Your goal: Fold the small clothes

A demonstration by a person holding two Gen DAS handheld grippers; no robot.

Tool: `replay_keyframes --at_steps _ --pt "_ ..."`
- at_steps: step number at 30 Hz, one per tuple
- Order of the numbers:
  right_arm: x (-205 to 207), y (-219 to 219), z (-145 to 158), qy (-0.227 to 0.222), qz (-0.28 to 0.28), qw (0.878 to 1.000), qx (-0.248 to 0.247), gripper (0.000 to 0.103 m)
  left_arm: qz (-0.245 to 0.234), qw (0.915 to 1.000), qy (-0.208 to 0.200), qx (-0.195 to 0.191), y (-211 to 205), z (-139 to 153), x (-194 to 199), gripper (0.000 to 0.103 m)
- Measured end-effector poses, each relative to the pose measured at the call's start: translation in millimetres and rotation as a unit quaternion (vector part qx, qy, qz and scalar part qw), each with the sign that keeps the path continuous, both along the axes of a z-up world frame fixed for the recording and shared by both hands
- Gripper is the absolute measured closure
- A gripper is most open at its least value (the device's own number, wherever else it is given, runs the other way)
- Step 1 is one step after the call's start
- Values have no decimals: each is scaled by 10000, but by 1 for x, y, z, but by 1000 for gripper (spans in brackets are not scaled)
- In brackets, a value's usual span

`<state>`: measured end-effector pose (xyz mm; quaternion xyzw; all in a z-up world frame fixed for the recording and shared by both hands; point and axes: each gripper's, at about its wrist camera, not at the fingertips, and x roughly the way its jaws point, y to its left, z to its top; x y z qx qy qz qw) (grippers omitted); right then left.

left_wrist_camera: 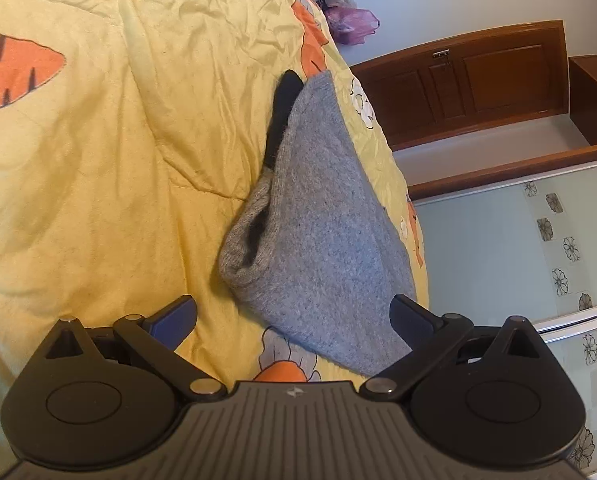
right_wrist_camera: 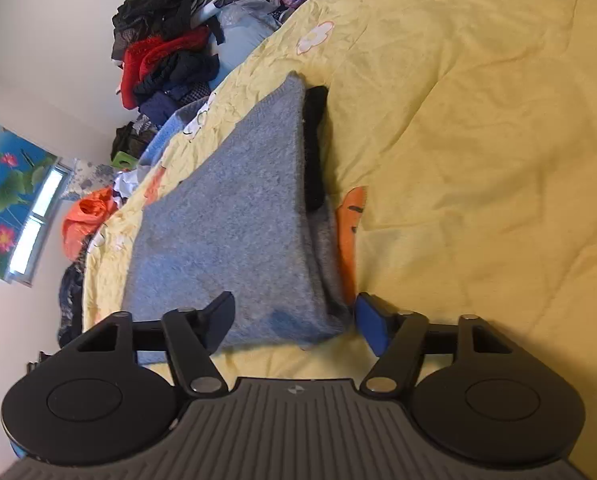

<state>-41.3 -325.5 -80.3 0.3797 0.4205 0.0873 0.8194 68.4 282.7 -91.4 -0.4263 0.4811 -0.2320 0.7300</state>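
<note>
Underneath everything, a bed under a crinkled yellow quilt [left_wrist_camera: 98, 168] [right_wrist_camera: 478, 140], soft cotton look, printed with orange carrot shapes and white flowers. On the quilt near its edge, a folded grey knit garment [left_wrist_camera: 318, 232] [right_wrist_camera: 234, 232], fuzzy wool texture, roughly trapezoid, long axis running away from both cameras, narrower at the far end and broader toward the grippers. Along one long side of it, a black fabric strip [left_wrist_camera: 282, 108] [right_wrist_camera: 314, 148], slim and soft, lying parallel to the grey piece and partly tucked beneath its edge. In the left wrist view, a rolled, open fold of the grey knit on the left side near the camera. Beyond the bed in the right wrist view, a heap of clothes [right_wrist_camera: 166, 40], black and red, piled against the white wall, plus an orange bag [right_wrist_camera: 86, 224] lower down. In the left wrist view, brown wooden panelling [left_wrist_camera: 478, 80] beyond the bed edge. Left gripper [left_wrist_camera: 294, 314] spread wide, holding nothing, its fingers straddling the near end of the grey knit, right finger overlapping the fabric's corner in view. Right gripper [right_wrist_camera: 298, 316] likewise wide apart and holding nothing, near corner of the grey knit lying between its fingers.
</note>
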Motion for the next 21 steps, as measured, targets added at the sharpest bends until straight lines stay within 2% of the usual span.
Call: replay_keyframes --at_steps 5,8,12,15,18,19,20,21 --pt "8 11 -2 -130 89 9999 6 41 48 9999 98 -89 -1 -1 7 0" --pt "13 16 -5 -119 172 9997 107 49 114 9998 120 -150 2 -2 14 0" --pt "16 16 -10 -91 102 9998 168 65 116 9996 144 -193 -3 -2 30 0" --pt "15 15 -12 -42 60 9999 152 76 45 9999 153 -43 -12 0 40 0" --pt "15 14 -15 -34 40 9999 148 81 -36 9999 121 110 -20 3 46 2" --pt "15 14 -16 -42 40 9999 137 82 -112 9996 98 227 -23 4 47 7" --pt "15 14 -17 -51 46 9999 123 83 -155 9991 156 357 -26 5 48 30" --pt "15 15 -16 -54 45 9999 94 83 -171 9986 303 398 -27 2 48 67"
